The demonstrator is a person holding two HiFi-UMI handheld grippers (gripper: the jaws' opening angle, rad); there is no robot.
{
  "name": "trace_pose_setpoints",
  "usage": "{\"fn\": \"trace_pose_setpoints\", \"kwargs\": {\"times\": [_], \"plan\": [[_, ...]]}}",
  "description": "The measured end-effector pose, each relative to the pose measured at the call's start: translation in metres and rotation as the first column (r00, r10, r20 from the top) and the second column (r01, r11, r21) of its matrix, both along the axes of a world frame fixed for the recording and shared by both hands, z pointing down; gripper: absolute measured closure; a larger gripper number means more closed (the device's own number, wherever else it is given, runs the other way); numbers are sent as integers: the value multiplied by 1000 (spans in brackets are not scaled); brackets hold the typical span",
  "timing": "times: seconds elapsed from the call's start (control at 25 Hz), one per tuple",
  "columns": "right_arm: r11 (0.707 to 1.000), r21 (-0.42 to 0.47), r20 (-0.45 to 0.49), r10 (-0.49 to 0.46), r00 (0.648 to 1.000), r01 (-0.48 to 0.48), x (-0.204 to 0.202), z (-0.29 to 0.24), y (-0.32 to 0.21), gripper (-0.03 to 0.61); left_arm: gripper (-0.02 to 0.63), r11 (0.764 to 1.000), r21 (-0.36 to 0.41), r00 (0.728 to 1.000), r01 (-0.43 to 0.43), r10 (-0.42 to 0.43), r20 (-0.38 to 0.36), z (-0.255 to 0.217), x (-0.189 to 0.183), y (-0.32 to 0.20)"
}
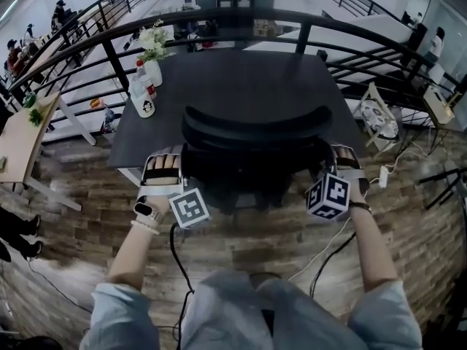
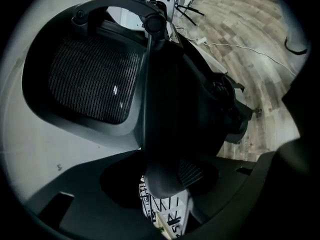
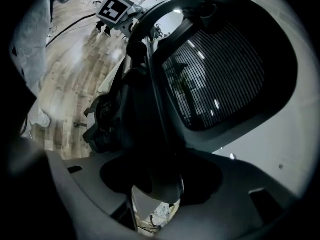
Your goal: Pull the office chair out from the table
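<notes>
Black mesh is seen across the backrest (image 2: 95, 79) of the office chair (image 1: 255, 133), which is tucked against the near edge of the dark table (image 1: 241, 79). The left gripper (image 1: 169, 157) is clamped on the left armrest (image 2: 167, 176), and the right gripper (image 1: 341, 157) on the right armrest (image 3: 162, 184). Each armrest end is pinched between the jaws. A white mug (image 1: 146, 106) and a flower vase (image 1: 153, 70) are set near the table's left edge.
</notes>
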State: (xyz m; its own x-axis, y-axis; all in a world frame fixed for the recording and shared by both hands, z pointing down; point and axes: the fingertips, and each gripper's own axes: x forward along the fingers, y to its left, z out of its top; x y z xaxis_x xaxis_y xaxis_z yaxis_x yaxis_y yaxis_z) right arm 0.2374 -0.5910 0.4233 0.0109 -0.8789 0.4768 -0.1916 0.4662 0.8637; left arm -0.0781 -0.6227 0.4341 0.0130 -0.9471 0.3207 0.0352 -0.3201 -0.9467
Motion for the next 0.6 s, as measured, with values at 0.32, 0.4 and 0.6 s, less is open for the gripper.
{"fn": "trace_pose_setpoints", "kwargs": {"times": [0.32, 0.4, 0.6], "plan": [[1000, 18, -89, 2, 996, 0, 2, 3, 1, 373, 413, 1000, 25, 1000, -10, 9, 13, -2, -1, 1], [1000, 18, -93, 8, 996, -6, 1, 3, 1, 373, 413, 999, 46, 1000, -11, 10, 18, -6, -1, 0], [1000, 13, -95, 24, 995, -23, 4, 4, 0, 373, 413, 1000, 23, 1000, -12, 12, 23, 0, 1, 0]]}}
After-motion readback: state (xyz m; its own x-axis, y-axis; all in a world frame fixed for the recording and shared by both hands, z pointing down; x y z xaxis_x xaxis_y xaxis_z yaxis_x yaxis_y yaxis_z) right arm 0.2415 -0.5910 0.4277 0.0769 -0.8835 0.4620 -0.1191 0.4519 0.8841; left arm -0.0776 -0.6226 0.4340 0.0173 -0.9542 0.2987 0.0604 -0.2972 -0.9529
